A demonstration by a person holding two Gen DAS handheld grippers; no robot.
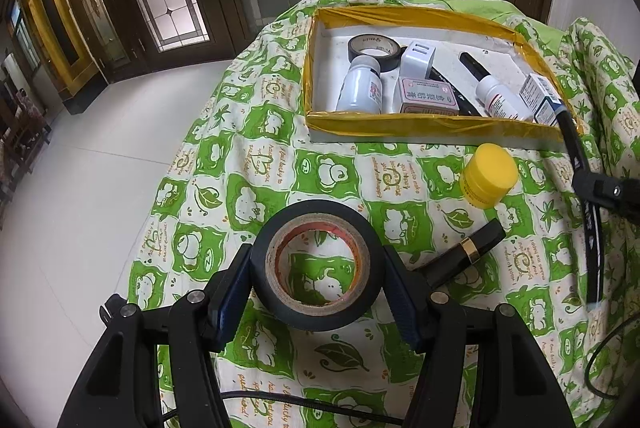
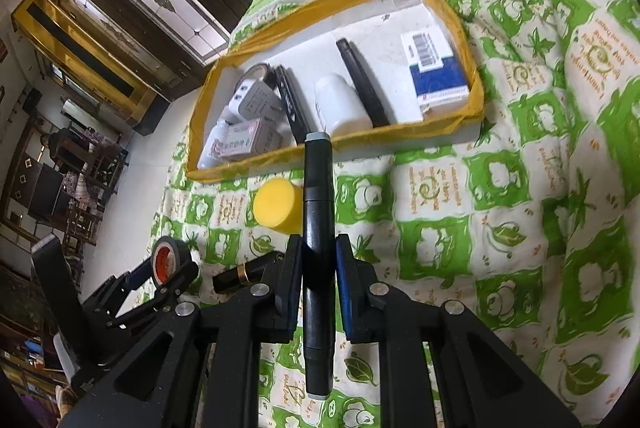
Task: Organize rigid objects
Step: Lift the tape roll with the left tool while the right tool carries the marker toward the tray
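Green-checked cloth (image 1: 248, 163) covers my surface — my left gripper (image 1: 316, 276) pinches a black tape roll (image 1: 316, 264), my right gripper (image 2: 318, 268) clamps a dark marker (image 2: 318, 228) near the yellow-edged box (image 2: 472, 99).

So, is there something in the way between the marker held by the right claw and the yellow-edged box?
Nothing visible blocks it. The marker points at the box near edge, with only bare cloth between. The yellow jar stands just left of that line. Inside, free floor shows behind the white bottle.

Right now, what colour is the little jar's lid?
Bright yellow lid, clearest in the left wrist view.
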